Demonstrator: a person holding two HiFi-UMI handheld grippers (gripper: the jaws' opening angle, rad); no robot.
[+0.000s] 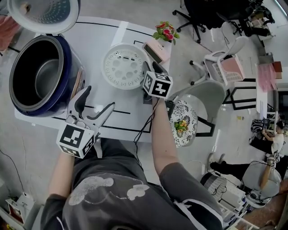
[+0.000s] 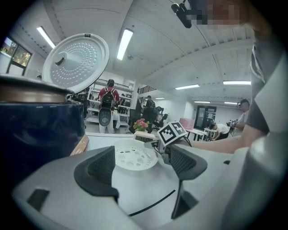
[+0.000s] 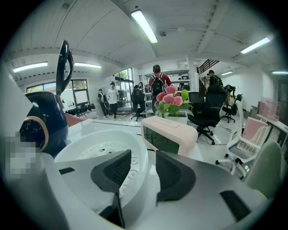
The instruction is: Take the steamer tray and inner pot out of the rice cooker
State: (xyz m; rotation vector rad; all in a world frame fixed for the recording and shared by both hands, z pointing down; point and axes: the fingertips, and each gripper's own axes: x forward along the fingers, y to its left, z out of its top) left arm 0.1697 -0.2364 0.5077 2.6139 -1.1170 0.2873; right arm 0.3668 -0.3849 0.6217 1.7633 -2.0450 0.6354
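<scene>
The white perforated steamer tray (image 1: pixel 123 66) (image 2: pixel 135 157) (image 3: pixel 103 150) rests on the white table (image 1: pixel 112 119), to the right of the dark blue rice cooker (image 1: pixel 67 67) (image 2: pixel 36 130). Its lid (image 1: pixel 45 13) stands raised, and the metal inner pot (image 1: pixel 42 76) sits inside. My right gripper (image 1: pixel 150 67) (image 3: pixel 143 173) is open at the tray's right rim. The rim passes between its jaws, one pad inside the tray, one outside, with a gap showing. My left gripper (image 1: pixel 98 99) (image 2: pixel 141 166) is open and empty, low over the table's front part beside the cooker.
A pink clock (image 1: pixel 156 50) (image 3: pixel 168 134) and a small flower pot (image 1: pixel 165 31) stand just behind the right gripper. A grey chair (image 1: pixel 202 96) holding a patterned plate of food (image 1: pixel 183 122) is off the table's right edge. Black tape lines cross the tabletop.
</scene>
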